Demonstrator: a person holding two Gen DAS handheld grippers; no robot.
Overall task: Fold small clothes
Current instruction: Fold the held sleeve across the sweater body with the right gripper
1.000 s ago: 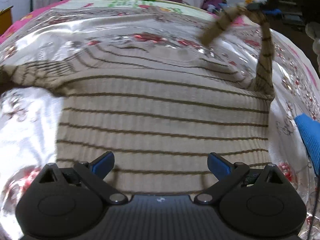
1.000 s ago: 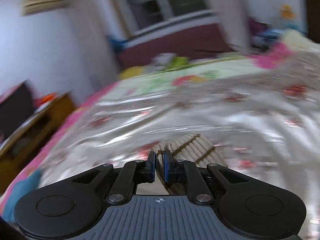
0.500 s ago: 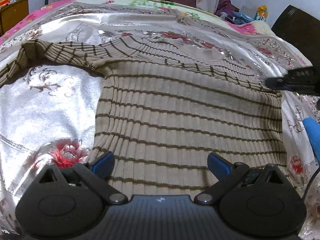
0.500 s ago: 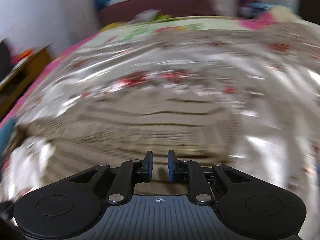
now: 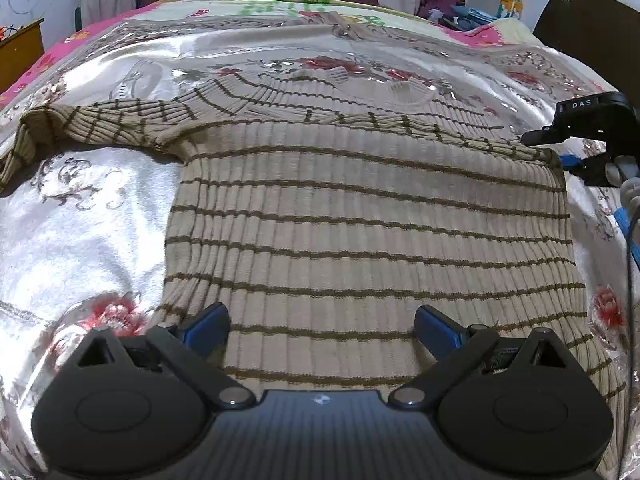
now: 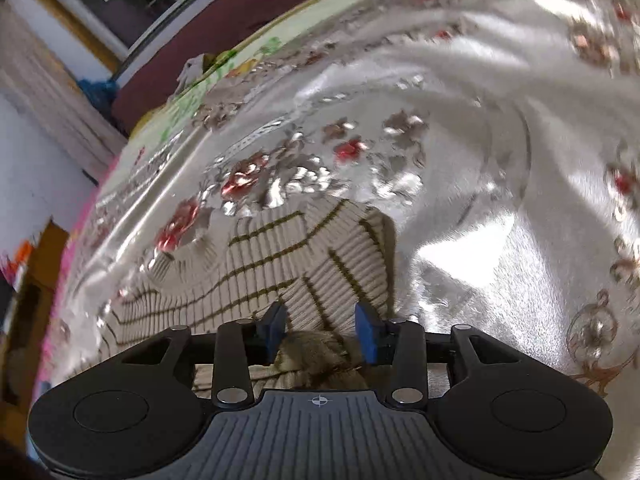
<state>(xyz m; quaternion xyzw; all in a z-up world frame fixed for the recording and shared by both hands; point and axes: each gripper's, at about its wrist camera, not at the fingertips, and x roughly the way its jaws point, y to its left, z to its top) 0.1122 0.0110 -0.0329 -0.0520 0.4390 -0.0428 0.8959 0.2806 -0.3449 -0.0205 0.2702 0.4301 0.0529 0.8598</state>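
Sweater [image 5: 360, 216] lies flat on floral bedspread [image 5: 80, 216]; wooden cabinet [image 5: 20, 52] beside.

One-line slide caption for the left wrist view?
Open left claw over a striped sweater spread on the satin bedspread.

Sweater [image 5: 360, 216]: lower hem hidden behind the left tool [image 5: 322, 326] body; left sleeve end cut by the frame edge; bunched fabric between the right tool [image 6: 320, 332] fingers blurred
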